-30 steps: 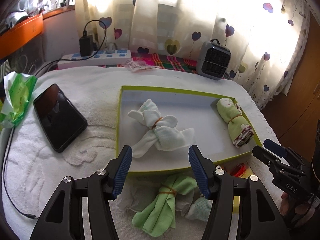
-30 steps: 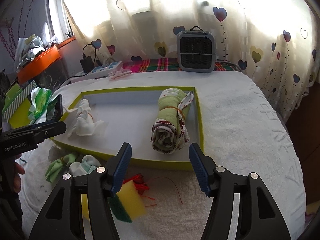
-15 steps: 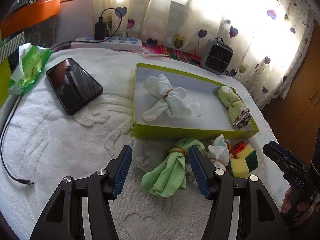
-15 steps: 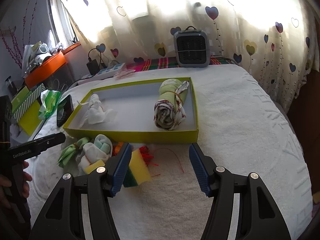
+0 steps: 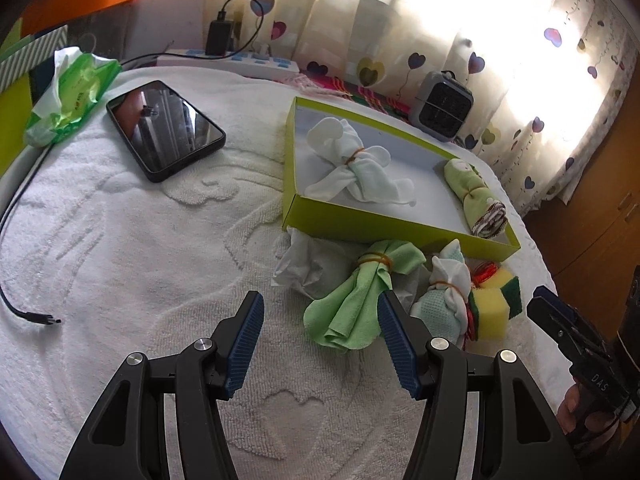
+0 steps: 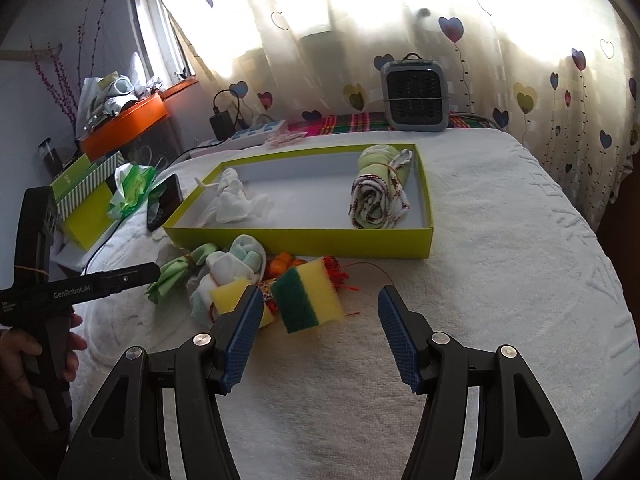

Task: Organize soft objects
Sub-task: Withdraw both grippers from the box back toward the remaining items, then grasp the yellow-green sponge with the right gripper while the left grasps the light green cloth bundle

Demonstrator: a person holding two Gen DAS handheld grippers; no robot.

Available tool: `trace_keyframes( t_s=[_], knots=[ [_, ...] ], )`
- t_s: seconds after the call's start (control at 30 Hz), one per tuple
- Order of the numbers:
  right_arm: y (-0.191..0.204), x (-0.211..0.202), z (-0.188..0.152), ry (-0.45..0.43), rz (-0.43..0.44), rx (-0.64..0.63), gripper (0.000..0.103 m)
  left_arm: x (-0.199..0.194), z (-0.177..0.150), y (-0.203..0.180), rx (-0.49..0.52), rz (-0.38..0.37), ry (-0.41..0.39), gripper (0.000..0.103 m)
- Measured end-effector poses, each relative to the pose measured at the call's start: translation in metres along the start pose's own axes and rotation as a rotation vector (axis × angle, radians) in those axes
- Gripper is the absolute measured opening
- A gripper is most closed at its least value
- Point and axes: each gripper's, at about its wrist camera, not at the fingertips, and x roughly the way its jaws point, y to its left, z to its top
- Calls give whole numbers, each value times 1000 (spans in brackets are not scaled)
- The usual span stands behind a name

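A lime-green box (image 5: 384, 236) (image 6: 304, 236) on the white towel holds a tied white cloth bundle (image 5: 356, 172) (image 6: 236, 204) and a rolled green towel (image 5: 476, 196) (image 6: 380, 192). In front of the box lie a green cloth bundle (image 5: 360, 300) (image 6: 176, 272), a white and mint bundle (image 5: 444, 300) (image 6: 232, 268) and yellow-green sponges (image 5: 496, 300) (image 6: 308, 296). My left gripper (image 5: 320, 340) is open and empty, its right finger beside the green bundle. My right gripper (image 6: 320, 336) is open and empty, just short of the sponge.
A black phone (image 5: 164, 128), a green wipes pack (image 5: 72, 96) and a cable (image 5: 24, 312) lie to the left. A power strip (image 5: 240, 64) and a small grey fan (image 5: 444, 108) (image 6: 416, 96) stand at the back by the curtain. Red rubber bands (image 6: 340, 276) lie near the sponge.
Both grippers have drawn back from over the box toward the near side. The loose bundles and sponges in front of the box have come fully into view. Jaws unchanged.
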Motion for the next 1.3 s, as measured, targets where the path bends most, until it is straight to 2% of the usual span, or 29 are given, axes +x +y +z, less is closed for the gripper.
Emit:
trace_keyframes(
  t_s=[0.3,0.5,0.67,0.97,1.3],
  knots=[
    [10,15,-1,44,-24,-51,60,2,0,-4,21,-25,11,58],
    [9,23,-1,72,-46,-51,53,4,4,-11,48,-32,17,58],
    [8,25,-3,84,-50,-51,41,6,9,-18,71,-36,10,58],
    [5,23,-4,74,-36,-45,33,10,13,-32,119,6,0,58],
    [-7,11,-3,39,-31,8,32,24,13,-38,130,44,29,58]
  ],
)
